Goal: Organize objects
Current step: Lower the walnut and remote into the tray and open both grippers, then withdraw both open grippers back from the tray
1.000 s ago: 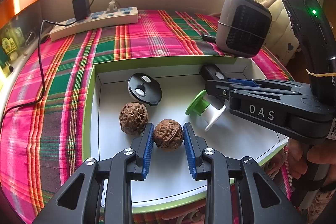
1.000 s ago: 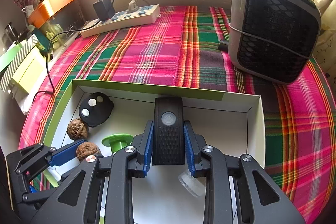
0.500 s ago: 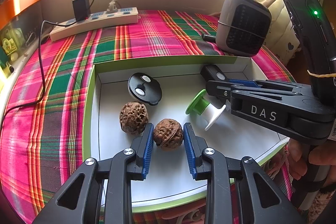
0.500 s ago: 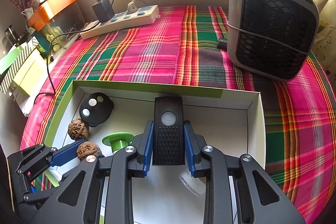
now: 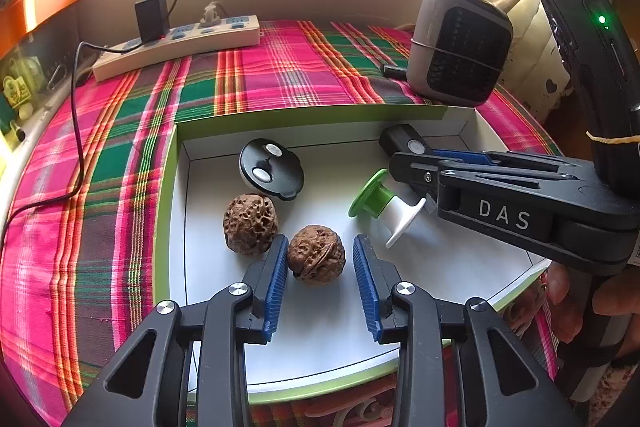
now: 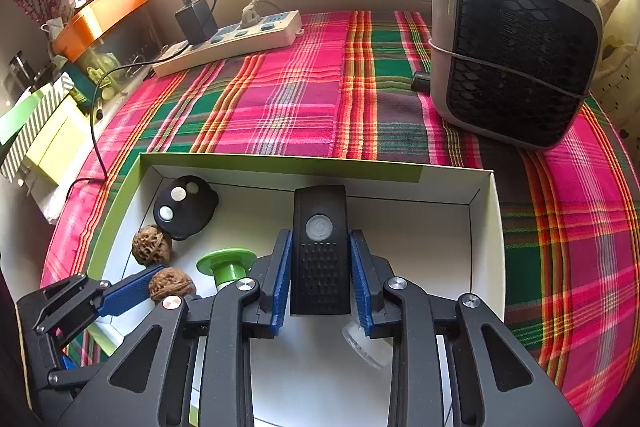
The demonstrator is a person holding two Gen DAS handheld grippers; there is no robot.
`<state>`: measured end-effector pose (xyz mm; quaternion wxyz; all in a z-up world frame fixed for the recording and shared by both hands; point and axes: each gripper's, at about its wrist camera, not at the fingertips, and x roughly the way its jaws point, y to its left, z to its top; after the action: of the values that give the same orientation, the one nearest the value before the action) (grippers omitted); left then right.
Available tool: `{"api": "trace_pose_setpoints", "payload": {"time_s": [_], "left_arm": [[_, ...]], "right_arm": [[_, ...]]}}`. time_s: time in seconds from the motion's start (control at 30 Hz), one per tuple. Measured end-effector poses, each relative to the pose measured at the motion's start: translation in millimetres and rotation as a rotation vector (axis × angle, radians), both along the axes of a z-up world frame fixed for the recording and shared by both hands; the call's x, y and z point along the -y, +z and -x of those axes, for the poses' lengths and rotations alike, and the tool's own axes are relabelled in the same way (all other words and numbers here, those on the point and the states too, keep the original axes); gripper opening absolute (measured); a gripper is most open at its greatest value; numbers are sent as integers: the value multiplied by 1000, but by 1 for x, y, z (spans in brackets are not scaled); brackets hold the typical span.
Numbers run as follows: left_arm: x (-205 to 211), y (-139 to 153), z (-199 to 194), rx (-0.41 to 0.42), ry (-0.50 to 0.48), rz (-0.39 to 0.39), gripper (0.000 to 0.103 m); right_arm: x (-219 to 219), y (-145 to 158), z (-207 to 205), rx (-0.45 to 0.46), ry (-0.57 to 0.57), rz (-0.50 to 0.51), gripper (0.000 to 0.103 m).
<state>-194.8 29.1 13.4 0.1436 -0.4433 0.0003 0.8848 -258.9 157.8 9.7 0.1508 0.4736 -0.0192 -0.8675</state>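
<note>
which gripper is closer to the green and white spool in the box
Right. The right gripper sits directly beside the spool, jaws around the black remote. The left gripper is farther off, jaws straddling a walnut.

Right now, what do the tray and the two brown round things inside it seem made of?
The shallow white green-rimmed tray looks like matte cardboard, judging by its thin folded walls. The two brown wrinkled walnuts show hard, pitted natural shell.

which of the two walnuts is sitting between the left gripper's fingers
The smoother walnut, nearer the camera, lies between the left gripper's blue fingers. The pitted walnut sits outside them, to the left, next to the round black remote.
</note>
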Motion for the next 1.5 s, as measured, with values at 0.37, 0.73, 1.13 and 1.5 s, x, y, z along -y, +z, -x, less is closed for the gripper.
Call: {"api": "trace_pose_setpoints", "payload": {"time_s": [0.37, 0.73, 1.13, 1.5], "left_arm": [[-1, 1, -2, -2, -1, 3, 37], [7, 12, -17, -46, 28, 5, 39], [13, 29, -49, -110, 58, 26, 39], [20, 38, -81, -165, 73, 58, 39]], "right_arm": [[-2, 5, -4, -14, -5, 14, 35], [-6, 18, -21, -62, -8, 38, 39], [-6, 42, -59, -145, 6, 46, 40], [-5, 54, -96, -205, 11, 24, 45]]}}
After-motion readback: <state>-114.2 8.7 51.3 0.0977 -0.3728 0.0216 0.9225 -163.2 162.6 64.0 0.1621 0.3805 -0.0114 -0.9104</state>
